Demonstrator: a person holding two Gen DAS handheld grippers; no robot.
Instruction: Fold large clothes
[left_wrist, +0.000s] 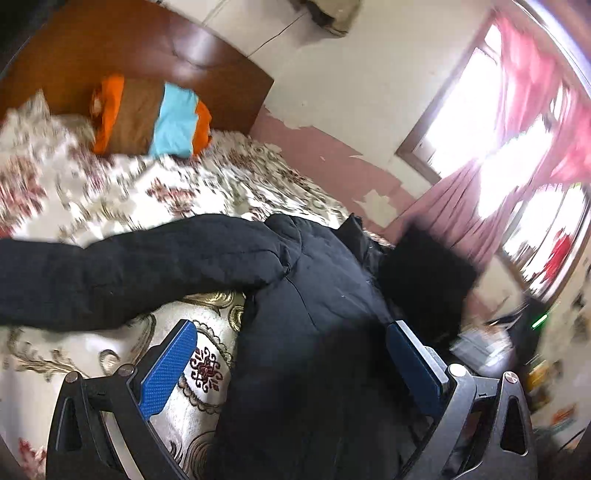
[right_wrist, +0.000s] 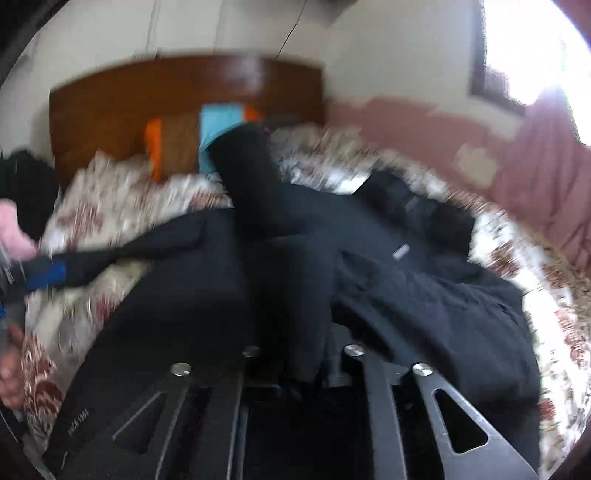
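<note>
A black padded coat (left_wrist: 317, 295) lies spread on the bed, over a floral bedspread (left_wrist: 122, 192) in cream and dark red. In the left wrist view one sleeve (left_wrist: 129, 266) stretches out to the left across the bedspread, away from the body of the coat. The left tongs (left_wrist: 291, 354) stand wide apart, their blue pads (left_wrist: 168, 369) open above the coat's side edge — one pad over the bedspread, the other over the black fabric — and nothing sits between them.

The right wrist view is blurred. The right tongs (right_wrist: 295, 354) are drawn in narrow, and a fold of the black coat (right_wrist: 424, 295) rises up between them; it seems they are clamped on that fabric, though the fingertips themselves are buried in the cloth. A sleeve (right_wrist: 247, 173) lifts toward the head of the bed.

At the head of the bed an orange, brown and light blue pillow (left_wrist: 147, 118) leans against the wooden headboard (left_wrist: 147, 48). Pink curtains (left_wrist: 461, 206) hang by a bright window (left_wrist: 480, 110) on the right.
</note>
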